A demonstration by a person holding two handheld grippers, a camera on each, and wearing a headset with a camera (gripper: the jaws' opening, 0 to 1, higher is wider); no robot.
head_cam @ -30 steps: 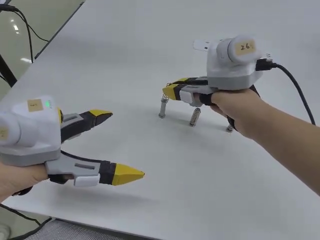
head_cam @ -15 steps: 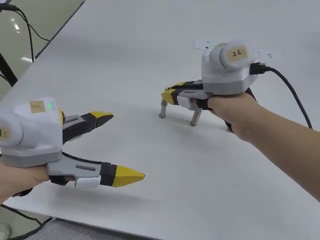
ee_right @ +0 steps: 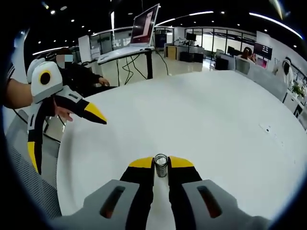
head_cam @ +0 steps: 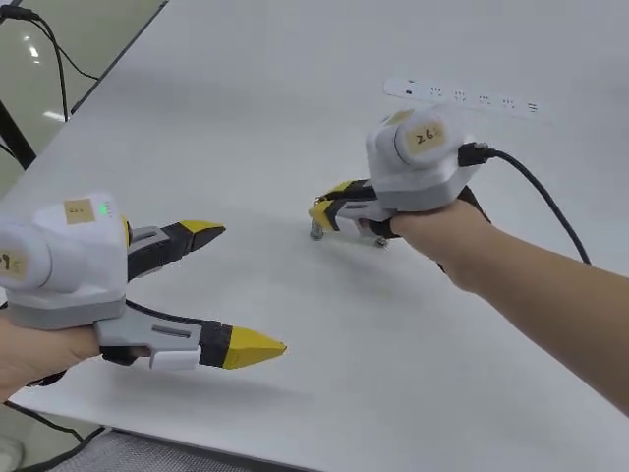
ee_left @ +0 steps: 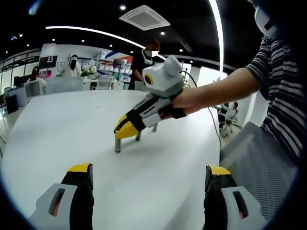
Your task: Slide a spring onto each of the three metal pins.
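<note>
My right gripper (head_cam: 322,210) hangs low over the white table (head_cam: 246,98), shut on the top of a spring (ee_right: 160,164) that stands upright between its yellow tips. That spring (head_cam: 316,232) sits on the leftmost metal pin. In the left gripper view the spring (ee_left: 117,144) stands under the right gripper (ee_left: 125,131), and a second pin (ee_left: 138,137) stands just behind it. The hand hides the rest of the row in the head view. My left gripper (head_cam: 236,287) is held open at the near left, well away from the pins, with nothing between its jaws.
A white power strip (head_cam: 462,96) lies at the back of the table, and the right gripper's black cable (head_cam: 536,192) trails over the forearm. The table's left edge (head_cam: 88,93) runs diagonally, with cables beyond it. Bare table lies between the grippers.
The right gripper has come down and toward me, its jaws now at the leftmost spring near the table; the hand now covers the other pins. The left gripper has stayed put.
</note>
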